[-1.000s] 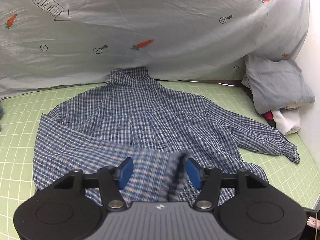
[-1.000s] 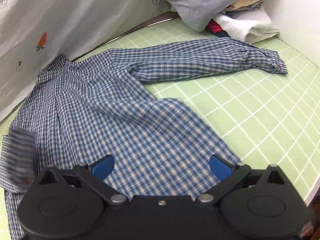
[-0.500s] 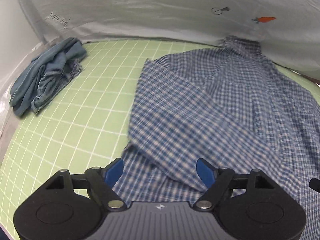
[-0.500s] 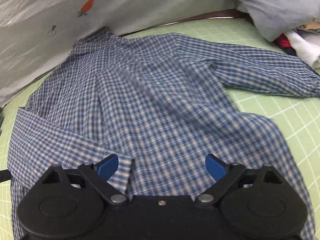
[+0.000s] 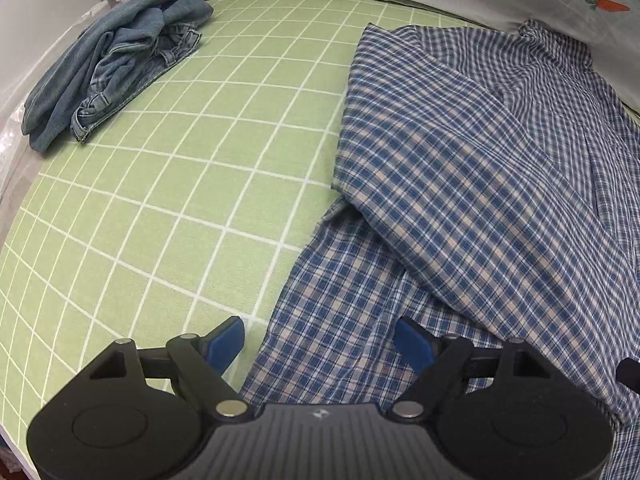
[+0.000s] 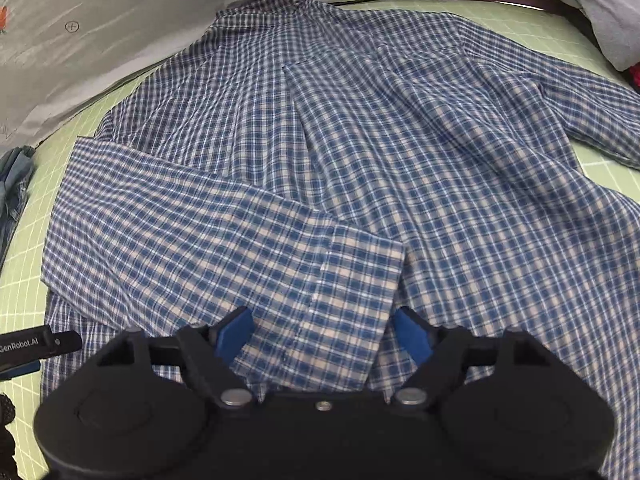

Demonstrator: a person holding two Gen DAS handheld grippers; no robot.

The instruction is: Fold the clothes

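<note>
A blue and white checked shirt point(image 5: 460, 184) lies flat on the green grid mat point(image 5: 180, 184), collar toward the back. Its left sleeve point(image 6: 208, 240) is folded across the body, cuff near the shirt's lower middle. The other sleeve point(image 6: 592, 108) stretches out to the right. My left gripper point(image 5: 320, 340) is open and empty over the shirt's lower left hem edge. My right gripper point(image 6: 324, 332) is open and empty, its blue pads either side of the folded sleeve's cuff point(image 6: 360, 280).
A crumpled pair of blue jeans point(image 5: 112, 64) lies at the mat's far left. A grey printed sheet point(image 6: 80, 40) hangs along the back. A grey folded garment point(image 6: 600, 8) sits at the back right. The left gripper's tip point(image 6: 36, 346) shows at the right view's left edge.
My left gripper let go of the sleeve cuff, opened, and swung left toward the shirt's left hem. My right gripper moved left over the folded cuff.
</note>
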